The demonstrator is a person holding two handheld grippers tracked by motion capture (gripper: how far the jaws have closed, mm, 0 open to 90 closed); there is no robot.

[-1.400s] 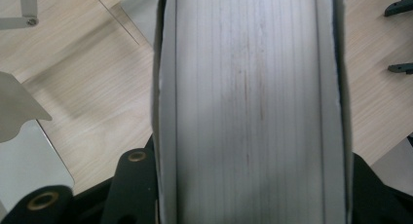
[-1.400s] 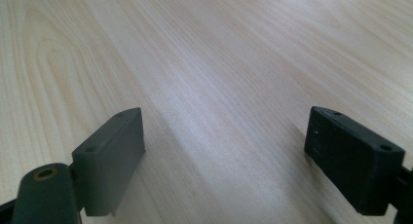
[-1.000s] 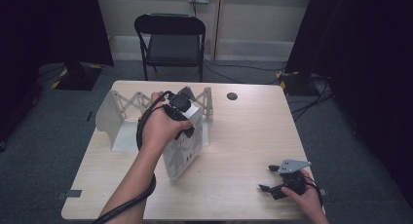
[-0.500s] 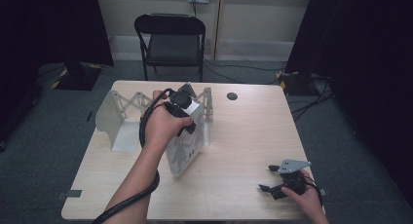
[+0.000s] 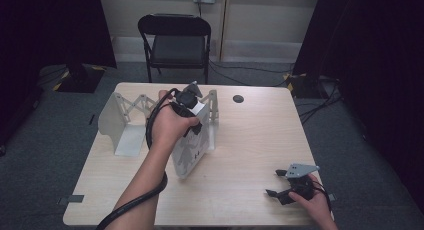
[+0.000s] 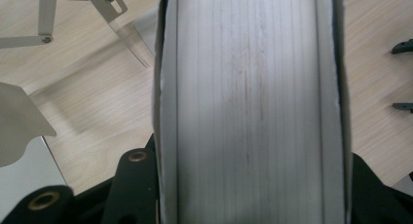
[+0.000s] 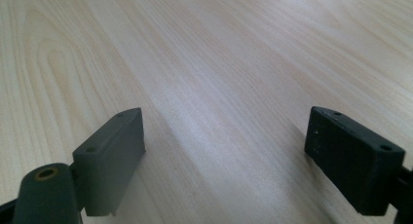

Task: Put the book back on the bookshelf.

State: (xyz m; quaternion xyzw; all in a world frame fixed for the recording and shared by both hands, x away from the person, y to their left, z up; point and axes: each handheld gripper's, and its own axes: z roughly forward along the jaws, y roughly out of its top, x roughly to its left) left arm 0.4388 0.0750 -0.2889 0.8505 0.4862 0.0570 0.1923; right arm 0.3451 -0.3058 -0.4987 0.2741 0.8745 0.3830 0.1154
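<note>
The left gripper [image 5: 192, 106] is clamped on the top edge of a thick white book [image 5: 192, 150], which stands tilted on the table [image 5: 250, 140] just beside the right end plate of the expanding metal book rack [image 5: 125, 125]. In the left gripper view the page block [image 6: 248, 107] runs between the 2 jaws, with a cover on each side. Judged from this, the step in hand is seating the book upright in the rack. To do it well, keep the grip firm and centred on the top edge, bring the book vertical before moving it sideways, and lower it until its bottom edge lies flat on the rack base. The right gripper [image 5: 280, 187] rests near the front right table edge, jaws spread apart with nothing between them. The bottom edge of the book and its contact with the rack are hard to make out; the person's hand [image 5: 170, 127] covers part of the rack's scissor links.
</note>
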